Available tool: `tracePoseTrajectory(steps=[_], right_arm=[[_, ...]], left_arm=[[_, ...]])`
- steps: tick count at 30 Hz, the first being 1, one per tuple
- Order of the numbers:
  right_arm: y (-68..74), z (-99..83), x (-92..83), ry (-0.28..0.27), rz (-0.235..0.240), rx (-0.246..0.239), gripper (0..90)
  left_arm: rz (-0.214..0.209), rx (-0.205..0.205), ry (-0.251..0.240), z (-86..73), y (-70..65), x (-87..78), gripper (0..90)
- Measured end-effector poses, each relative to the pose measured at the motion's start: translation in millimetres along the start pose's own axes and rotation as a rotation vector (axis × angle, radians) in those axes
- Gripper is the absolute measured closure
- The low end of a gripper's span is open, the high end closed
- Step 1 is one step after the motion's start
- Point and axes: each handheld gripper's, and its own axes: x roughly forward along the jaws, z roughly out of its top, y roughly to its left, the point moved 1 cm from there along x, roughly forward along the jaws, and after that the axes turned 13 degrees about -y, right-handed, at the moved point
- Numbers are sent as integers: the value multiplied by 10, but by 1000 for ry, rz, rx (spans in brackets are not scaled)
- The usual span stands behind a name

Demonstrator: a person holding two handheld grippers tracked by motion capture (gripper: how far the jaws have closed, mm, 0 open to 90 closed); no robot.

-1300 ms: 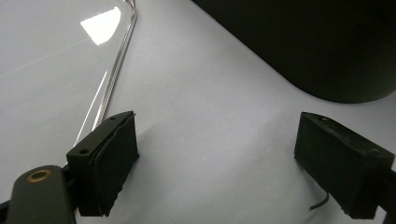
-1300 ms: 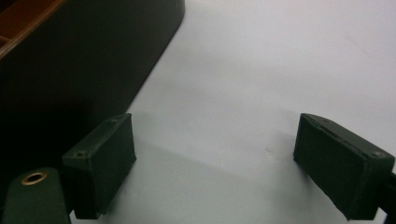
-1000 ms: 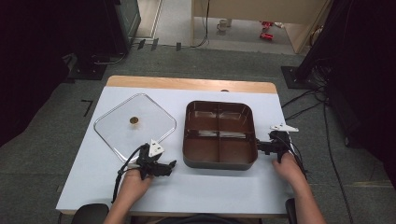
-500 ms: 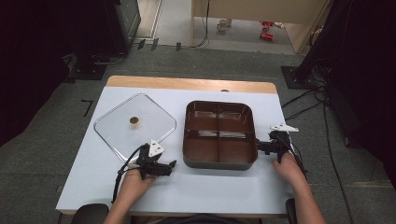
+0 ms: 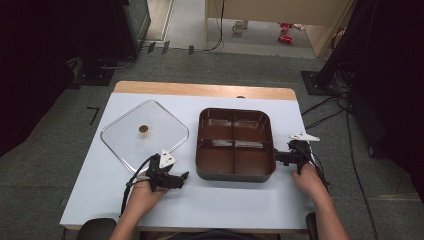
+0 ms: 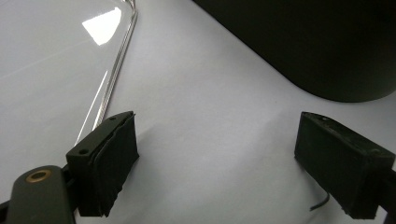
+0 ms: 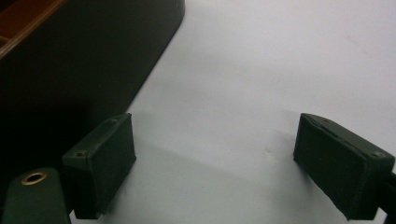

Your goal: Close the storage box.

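A dark brown tray (image 5: 235,142), split into several compartments, stands right of the table's centre. To its left lies a clear square lid (image 5: 144,136) with a small brown knob. My left gripper (image 5: 183,177) rests low on the table just off the tray's front-left corner, pointing at it. In the left gripper view it (image 6: 217,140) is open with bare table between the jaws, the lid's edge (image 6: 116,60) at upper left and the tray's wall (image 6: 317,42) at upper right. My right gripper (image 5: 277,157) sits at the tray's right side, open (image 7: 215,135), beside the tray's wall (image 7: 84,51).
The white table (image 5: 225,200) has a wooden strip (image 5: 200,90) along its far edge. Cables (image 5: 325,112) trail over the grey floor to the right. Dark equipment stands beyond the table's far left corner.
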Motion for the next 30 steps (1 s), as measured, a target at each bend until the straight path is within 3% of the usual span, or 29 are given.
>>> tracePoseTrajectory(steps=[15,21,26,30], right_arm=[[0,0,0,0,0,0,122],[0,0,0,0,0,0,122],[0,0,0,0,0,0,122],[0,0,0,0,0,0,122]], left_arm=[[10,-11,6,9,-14,12,125],[22,-15,67,81,-28,44,117],[19,-9,87,105,-28,53,121],[-4,10,95,146,-45,40,193]])
